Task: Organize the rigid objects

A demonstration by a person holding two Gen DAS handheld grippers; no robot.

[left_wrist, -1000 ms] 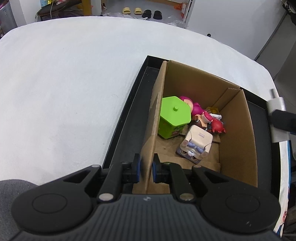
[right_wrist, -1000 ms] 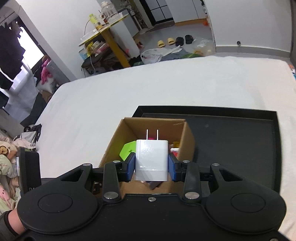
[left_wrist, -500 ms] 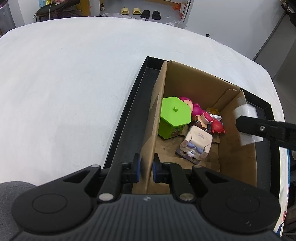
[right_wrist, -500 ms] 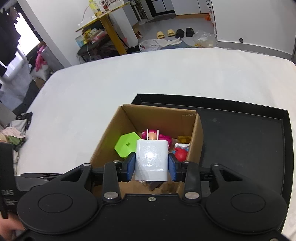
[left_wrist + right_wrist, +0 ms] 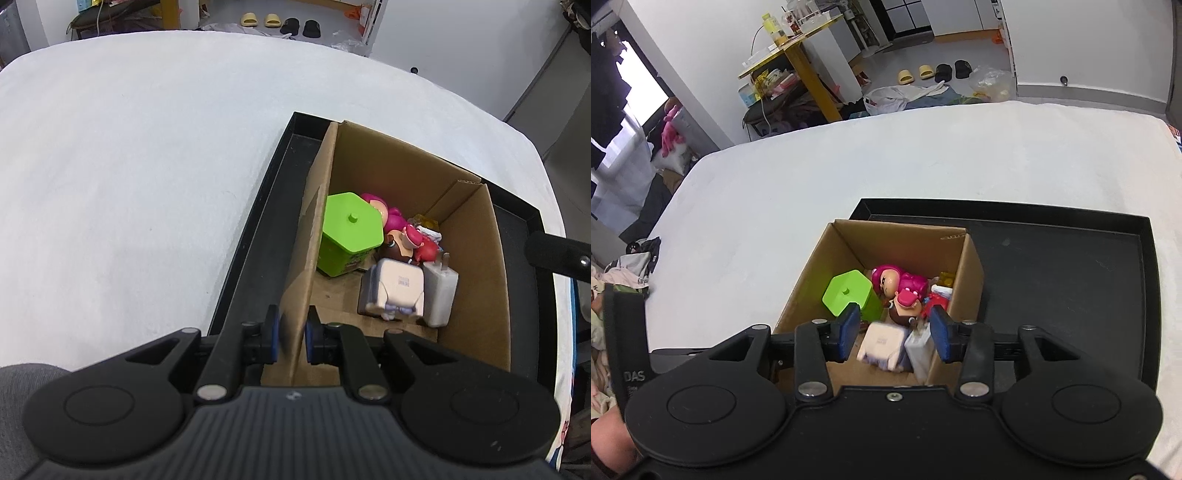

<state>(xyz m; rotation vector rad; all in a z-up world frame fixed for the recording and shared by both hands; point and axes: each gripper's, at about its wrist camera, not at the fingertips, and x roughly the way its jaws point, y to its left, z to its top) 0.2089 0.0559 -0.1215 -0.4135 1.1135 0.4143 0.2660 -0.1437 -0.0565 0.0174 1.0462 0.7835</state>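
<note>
Dropping in now: the white plastic wall charger [image 5: 440,291] stands inside the brown corrugated cardboard box [image 5: 476,266], at three o'clock of the pale blocky toy figure [image 5: 395,288] and touching it. The right tongs [image 5: 894,334] have just been opening, pads apart above the box, nothing pressed between them. The left tongs [image 5: 291,334] are clamped together on the box's near wall, steadying it. So the placing step looks finished; next, I reckon, the right tongs must lift clear and fetch another piece, though the black tray [image 5: 1071,280] at three o'clock looks bare. At eleven o'clock of the charger sits a glossy lime-green hexagonal lidded pot [image 5: 351,236], with a smooth pink doll [image 5: 897,280] and a red-capped figurine [image 5: 905,306] beside it. All rests on a soft white cloth-covered surface [image 5: 147,166].
</note>
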